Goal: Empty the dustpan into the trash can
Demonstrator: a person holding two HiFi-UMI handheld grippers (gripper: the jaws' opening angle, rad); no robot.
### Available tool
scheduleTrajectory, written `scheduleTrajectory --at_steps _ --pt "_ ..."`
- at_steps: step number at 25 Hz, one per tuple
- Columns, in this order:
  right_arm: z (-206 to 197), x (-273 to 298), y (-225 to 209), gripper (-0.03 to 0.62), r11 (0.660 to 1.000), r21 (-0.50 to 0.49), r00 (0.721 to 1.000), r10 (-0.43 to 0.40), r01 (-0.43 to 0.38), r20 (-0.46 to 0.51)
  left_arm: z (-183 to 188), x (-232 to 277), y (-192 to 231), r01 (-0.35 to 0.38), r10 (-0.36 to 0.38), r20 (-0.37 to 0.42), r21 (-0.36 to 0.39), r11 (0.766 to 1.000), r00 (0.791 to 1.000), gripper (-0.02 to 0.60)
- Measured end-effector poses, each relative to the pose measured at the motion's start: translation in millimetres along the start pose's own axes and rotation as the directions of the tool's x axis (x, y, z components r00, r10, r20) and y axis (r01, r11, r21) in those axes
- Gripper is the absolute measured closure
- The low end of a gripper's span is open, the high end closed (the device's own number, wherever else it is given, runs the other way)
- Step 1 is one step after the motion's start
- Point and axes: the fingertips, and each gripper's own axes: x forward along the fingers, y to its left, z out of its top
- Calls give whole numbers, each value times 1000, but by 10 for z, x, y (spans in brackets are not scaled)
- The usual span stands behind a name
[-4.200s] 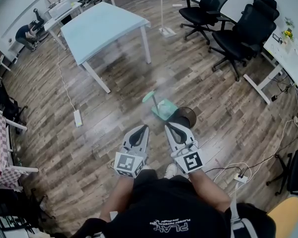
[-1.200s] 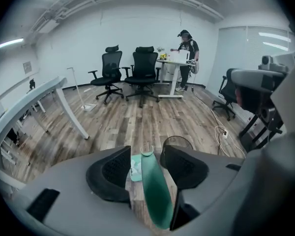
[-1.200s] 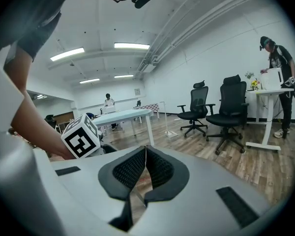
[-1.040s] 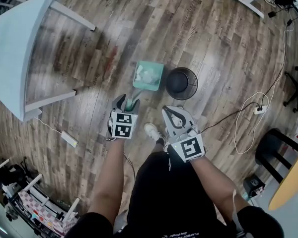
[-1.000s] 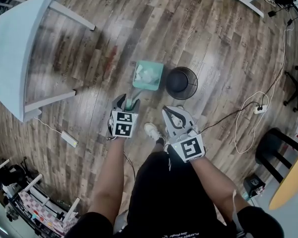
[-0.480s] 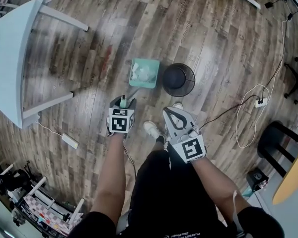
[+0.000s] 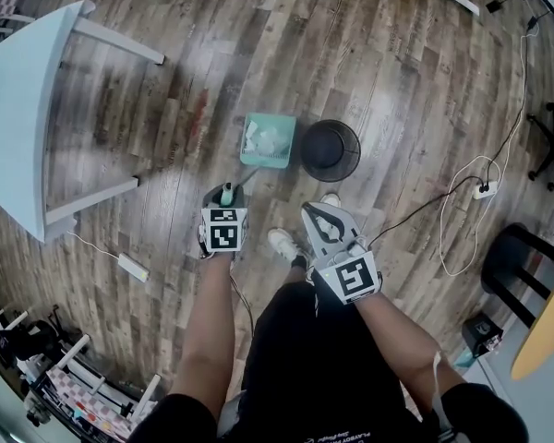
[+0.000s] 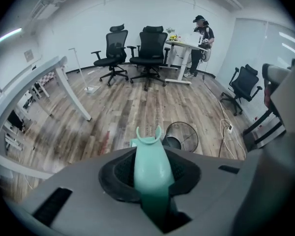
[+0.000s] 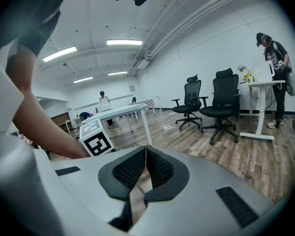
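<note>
A teal dustpan [image 7: 266, 141] holding white scraps lies on the wood floor, touching a black mesh trash can [image 7: 330, 149] on its right. The long teal handle [image 7: 227, 193] rises toward me. My left gripper [image 7: 226, 197] points steeply down and its jaws have just been closing on that handle. In the left gripper view both pads press the handle [image 8: 151, 166], with the trash can [image 8: 182, 135] beyond it. My right gripper [image 7: 321, 220] hangs beside my leg, apart from both; its pads [image 9: 160, 170] meet with nothing between them.
A pale blue table [image 7: 18, 90] stands at the left. A white power strip [image 7: 131, 267] and a cable lie left of my feet, and more cables with a socket block [image 7: 483, 190] at the right. Office chairs [image 8: 150, 48] and a person [image 8: 202, 33] at a desk stand far off.
The left gripper has sunk a little along the handle, and its jaws, wide before, now clamp it. The right gripper and the dustpan have kept their places.
</note>
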Motion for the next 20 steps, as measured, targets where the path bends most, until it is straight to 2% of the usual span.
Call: scheduleTrajectory --at_steps 10,14,20 --pt "150 -324 103 569 998 -35 999 -46 47 22 -173 -573 -115 -65 64 74 12 998 995 485" --pt "272 -536 78 571 991 -28 991 -130 131 38 -289 -937 -127 -71 72 109 -10 997 991 485" --pt "514 -976 16 570 961 -88 963 -256 263 84 -429 -1481 -192 -76 74 208 0 997 975 485"
